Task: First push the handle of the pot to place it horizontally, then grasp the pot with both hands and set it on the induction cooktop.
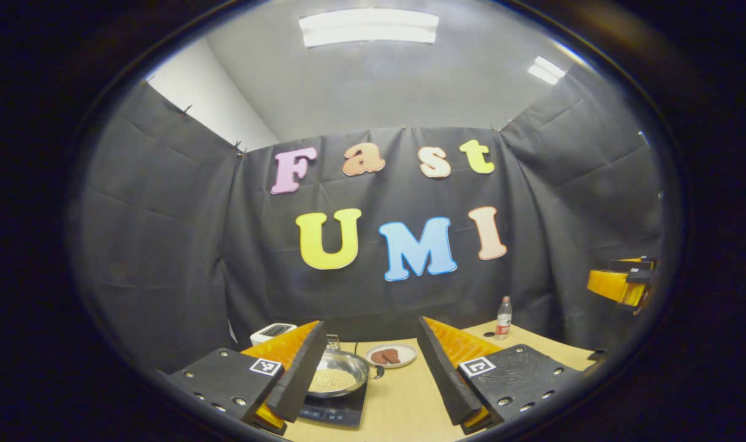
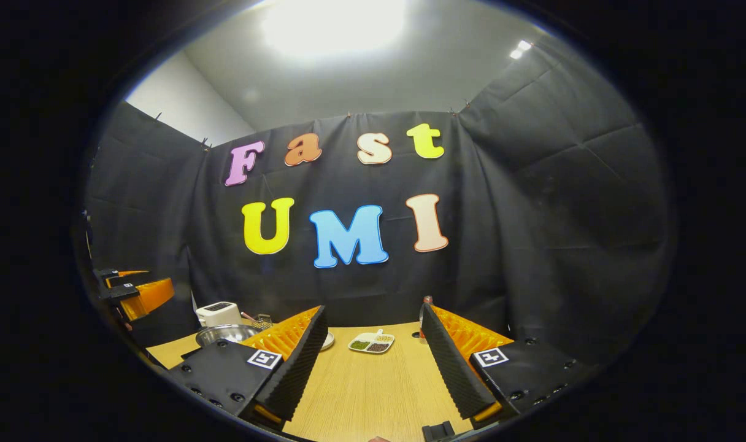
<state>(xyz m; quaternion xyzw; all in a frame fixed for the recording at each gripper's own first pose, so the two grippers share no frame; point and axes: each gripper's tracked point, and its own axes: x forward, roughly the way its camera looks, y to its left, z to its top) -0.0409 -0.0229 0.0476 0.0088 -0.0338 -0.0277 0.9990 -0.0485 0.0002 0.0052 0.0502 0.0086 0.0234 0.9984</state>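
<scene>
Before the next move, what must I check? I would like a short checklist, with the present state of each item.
1. Pot sits on the cooktop: ok, it already rests there, with small pale beads inside.
2. Pot handle lies level: cannot tell; a short dark handle shows on its right side, but the left gripper hides much of the pot.
3. Left gripper free: ok, open, above the table, nothing between the fingers.
4. Right gripper free: ok, open, nothing between the fingers.
5. Things near the pot: ok; the plate with brown pieces stands apart from it, and the bottle is far off.
</scene>
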